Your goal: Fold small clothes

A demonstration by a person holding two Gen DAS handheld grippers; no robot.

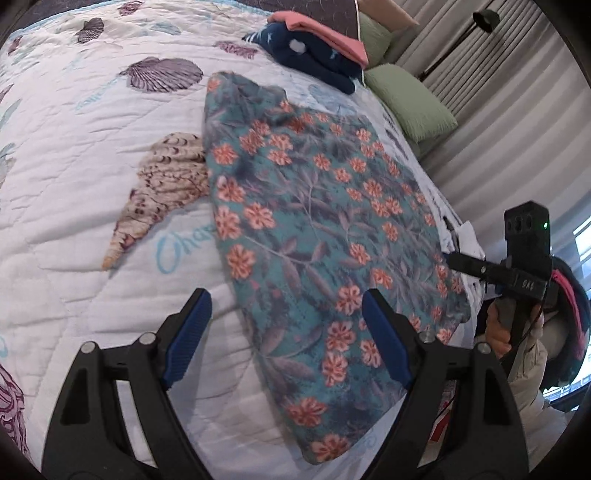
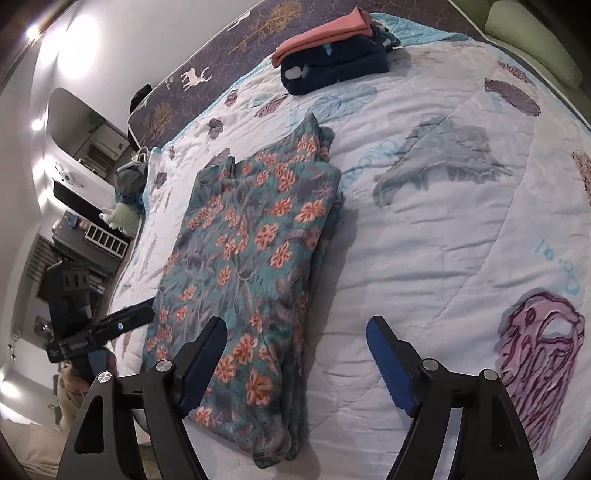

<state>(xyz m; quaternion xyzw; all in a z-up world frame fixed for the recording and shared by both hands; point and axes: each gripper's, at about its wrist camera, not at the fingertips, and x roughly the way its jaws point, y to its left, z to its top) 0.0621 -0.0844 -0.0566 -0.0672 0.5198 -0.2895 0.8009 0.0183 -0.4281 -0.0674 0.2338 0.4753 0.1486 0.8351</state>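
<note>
A teal garment with orange flowers (image 1: 314,229) lies folded lengthwise in a long strip on the bed quilt (image 1: 92,192). It also shows in the right wrist view (image 2: 243,254). My left gripper (image 1: 286,317) is open and empty, hovering above the garment's near left edge. My right gripper (image 2: 295,347) is open and empty, hovering above the garment's near right edge. The right gripper's body (image 1: 517,266) shows at the right in the left wrist view. The left gripper's body (image 2: 88,325) shows at the left in the right wrist view.
A stack of folded clothes, pink (image 1: 317,29) on navy (image 1: 314,59), sits at the far end of the bed; it also shows in the right wrist view (image 2: 332,55). Green pillows (image 1: 410,99) lie along the bed's edge. Curtains hang beyond.
</note>
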